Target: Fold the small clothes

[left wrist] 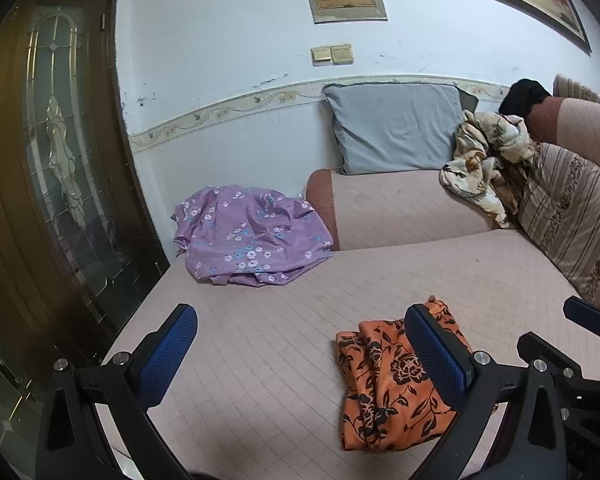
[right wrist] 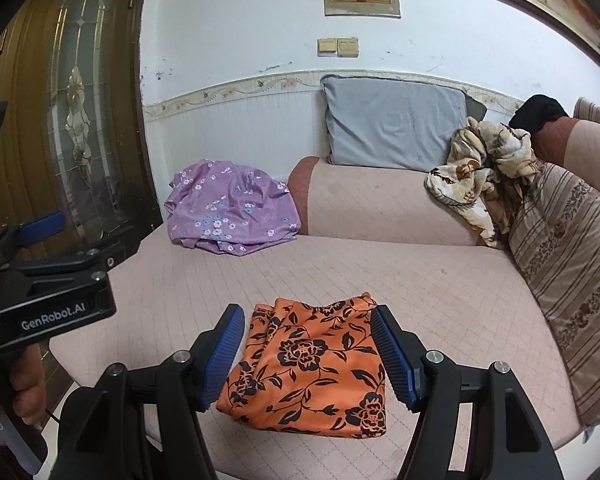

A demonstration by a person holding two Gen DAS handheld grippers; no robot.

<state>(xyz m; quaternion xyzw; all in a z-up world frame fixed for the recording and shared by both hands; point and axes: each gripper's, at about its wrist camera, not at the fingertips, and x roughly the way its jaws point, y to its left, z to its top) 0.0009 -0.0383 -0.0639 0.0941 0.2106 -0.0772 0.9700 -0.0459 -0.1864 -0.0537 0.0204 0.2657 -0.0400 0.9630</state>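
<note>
Both grippers, left and right, jaws open, empty; orange garment looks folded on sofa; next, purple garment far left: pinch one hem edge

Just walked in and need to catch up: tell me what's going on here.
A person holds two handheld grippers over a pink quilted sofa seat. Both the left gripper and right gripper are open and hold nothing. A folded orange cloth with black flowers lies flat below the right one. A crumpled purple floral garment waits behind it.
</note>
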